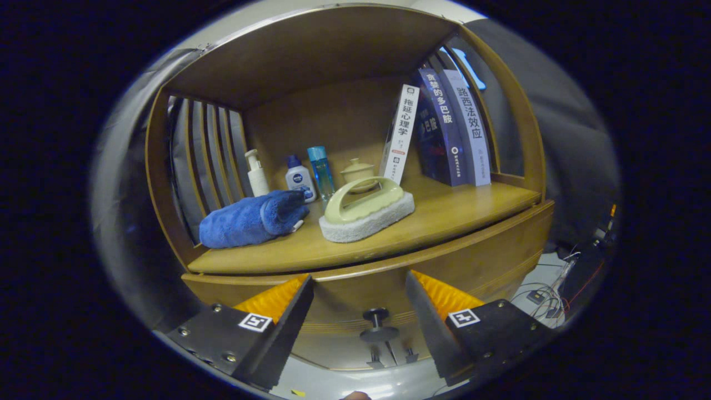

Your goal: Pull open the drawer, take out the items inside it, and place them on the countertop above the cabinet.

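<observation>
So the gripper (359,303) is spread wide with nothing held, its two fingers sitting on either side of the little dark knob (378,323) on the drawer (355,311), not touching it. The drawer front looks shut, a curved wooden panel right ahead of the fingers, so I can't tell what's inside it. Just above is the tabletop (444,222) of the wooden cabinet, smooth honey-coloured wood with a shelf roof over it and slatted sides. Sitting on it: a rolled fuzzy blue towel (250,219), then beside it a pale green scrubbing brush (366,208) with an arched handle and a white spongy base. Behind those, a white pump bottle (256,173), a small white bottle with a blue cap (299,178), a clear blue bottle (321,169), and a small lidded ceramic jar (357,171). Three books (444,130) stand leaning further back.
</observation>
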